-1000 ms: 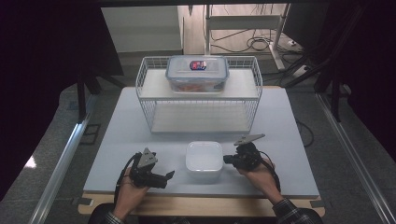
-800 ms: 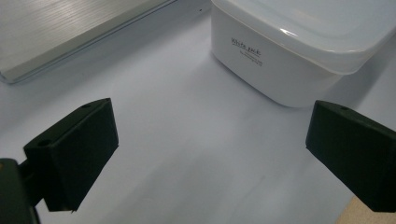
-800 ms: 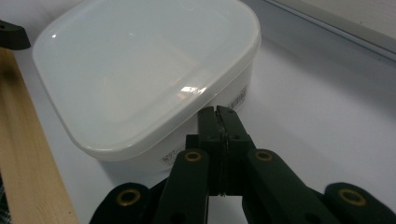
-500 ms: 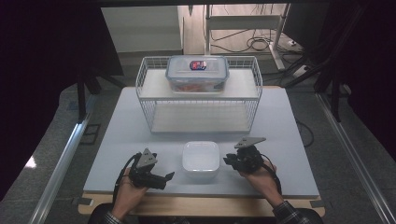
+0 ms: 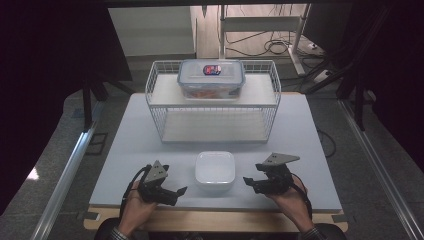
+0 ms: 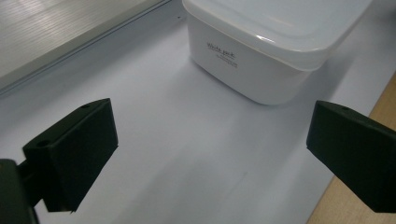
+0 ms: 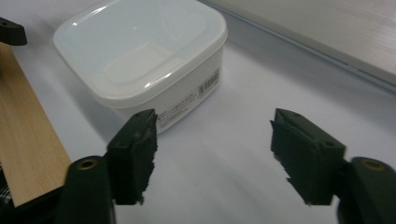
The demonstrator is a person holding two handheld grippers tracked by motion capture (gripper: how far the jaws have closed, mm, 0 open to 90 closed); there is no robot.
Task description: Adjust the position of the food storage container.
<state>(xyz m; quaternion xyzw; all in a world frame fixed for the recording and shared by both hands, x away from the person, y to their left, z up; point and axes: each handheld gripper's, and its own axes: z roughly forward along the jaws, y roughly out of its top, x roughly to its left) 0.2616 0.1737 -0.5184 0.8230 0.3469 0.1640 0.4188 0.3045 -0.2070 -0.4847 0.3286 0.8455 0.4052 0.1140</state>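
The white tub [image 5: 215, 170] is getting cut off at the top edge of the left gripper view, and the small print on its side is too fine to read. It is sitting lidded on the pale table [image 5: 310, 150], near the front edge, between the two grippers and touching neither. It is square with rounded corners, smooth plastic (a barcode label is showing on one wall). The right gripper [image 7: 212, 149] has just been opening, jaws now apart with nothing between them. The left gripper [image 6: 210, 149] is standing wide apart over bare table. Behind, a clear lidded box [image 5: 211, 79] is resting on a white wire rack [image 5: 270, 112].
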